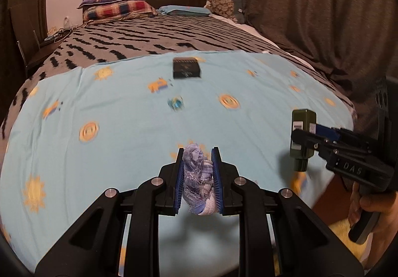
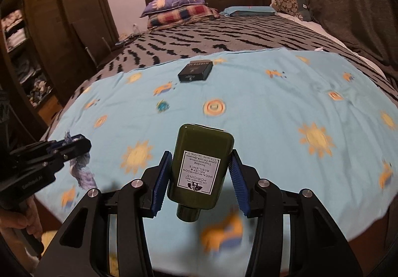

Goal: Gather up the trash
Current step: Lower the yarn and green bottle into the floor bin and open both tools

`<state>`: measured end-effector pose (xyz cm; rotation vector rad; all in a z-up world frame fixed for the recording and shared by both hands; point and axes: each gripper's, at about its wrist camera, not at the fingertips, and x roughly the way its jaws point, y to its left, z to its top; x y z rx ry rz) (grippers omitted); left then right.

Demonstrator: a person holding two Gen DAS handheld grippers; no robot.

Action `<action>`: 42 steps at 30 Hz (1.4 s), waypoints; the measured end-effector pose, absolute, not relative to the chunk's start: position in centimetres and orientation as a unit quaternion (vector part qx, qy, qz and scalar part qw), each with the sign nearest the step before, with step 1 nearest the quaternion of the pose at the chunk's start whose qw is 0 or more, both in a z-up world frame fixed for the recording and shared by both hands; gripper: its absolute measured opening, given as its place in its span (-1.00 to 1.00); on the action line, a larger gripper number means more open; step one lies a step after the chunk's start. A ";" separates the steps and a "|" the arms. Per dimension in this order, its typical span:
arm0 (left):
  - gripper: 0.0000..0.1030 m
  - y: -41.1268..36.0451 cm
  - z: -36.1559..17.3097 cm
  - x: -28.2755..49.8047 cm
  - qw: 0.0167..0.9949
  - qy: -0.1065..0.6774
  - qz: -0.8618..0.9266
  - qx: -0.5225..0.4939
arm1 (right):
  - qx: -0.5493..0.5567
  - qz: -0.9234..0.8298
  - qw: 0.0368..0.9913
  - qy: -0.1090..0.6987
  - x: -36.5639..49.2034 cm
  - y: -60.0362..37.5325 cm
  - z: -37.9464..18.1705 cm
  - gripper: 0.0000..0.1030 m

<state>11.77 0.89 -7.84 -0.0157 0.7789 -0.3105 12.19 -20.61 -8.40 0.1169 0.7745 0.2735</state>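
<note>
Closest to the left wrist camera, the left gripper [image 1: 198,177] was clamped on a crumpled wad of bluish-purple cloth scrap [image 1: 198,177], pinched between its blue pads [image 1: 179,185] above the light blue sheet [image 1: 124,127] covering the foot of the bed. The right gripper [image 2: 199,175] was clamped on a dark green lotion bottle [image 2: 200,167], held cap toward the camera with its white label upside down. Farther up the sheet lay a flat black box [image 1: 187,68], and between it and the grippers a small blue-and-yellow wrapper [image 1: 175,103], blurred.
</note>
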 end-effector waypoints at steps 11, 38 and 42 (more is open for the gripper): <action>-0.62 -1.1 -13.3 0.8 0.899 0.397 -0.186 0.006 | 0.057 0.156 0.902 0.399 1.7 -21.4 -13.0 -0.08; -0.62 -4.3 -37.9 -1.7 0.786 0.591 -0.180 -0.004 | 0.105 0.105 0.811 0.566 -0.9 -19.7 -35.6 -0.07; -0.58 -4.2 -40.1 -0.5 0.769 0.614 -0.179 -0.003 | 0.097 0.104 0.801 0.582 -0.5 -18.7 -37.1 -0.07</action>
